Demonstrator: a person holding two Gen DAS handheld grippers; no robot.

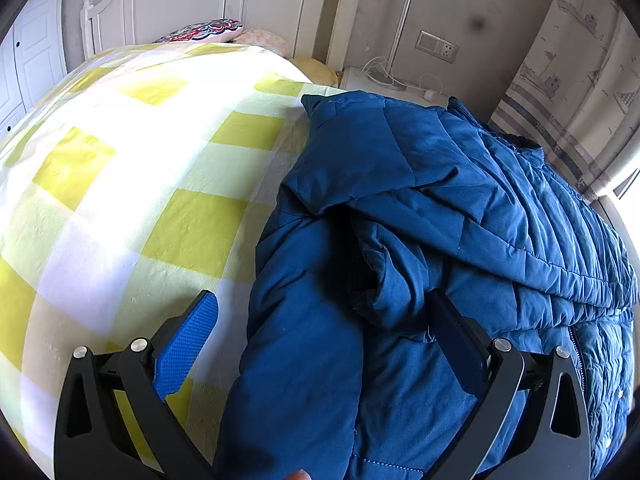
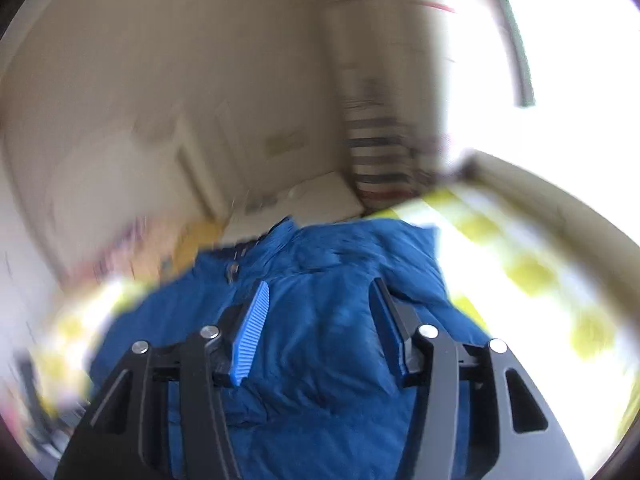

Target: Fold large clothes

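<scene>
A large blue quilted puffer jacket (image 1: pixel 440 208) lies on the bed's yellow and white checked cover (image 1: pixel 132 184), with a sleeve folded over its body. My left gripper (image 1: pixel 324 304) is open wide just above the jacket's left edge, its blue-padded fingers (image 1: pixel 188 340) straddling the fabric without gripping it. In the right wrist view, which is blurred by motion, the jacket (image 2: pixel 320 344) lies below my right gripper (image 2: pixel 320 292), which is open and empty above it.
A white headboard (image 1: pixel 208 0) and patterned pillows (image 1: pixel 204 32) stand at the far end of the bed. A white bedside stand (image 1: pixel 384 80) with cables, a wall socket (image 1: pixel 436 46) and a patterned curtain (image 1: pixel 568 92) lie to the right.
</scene>
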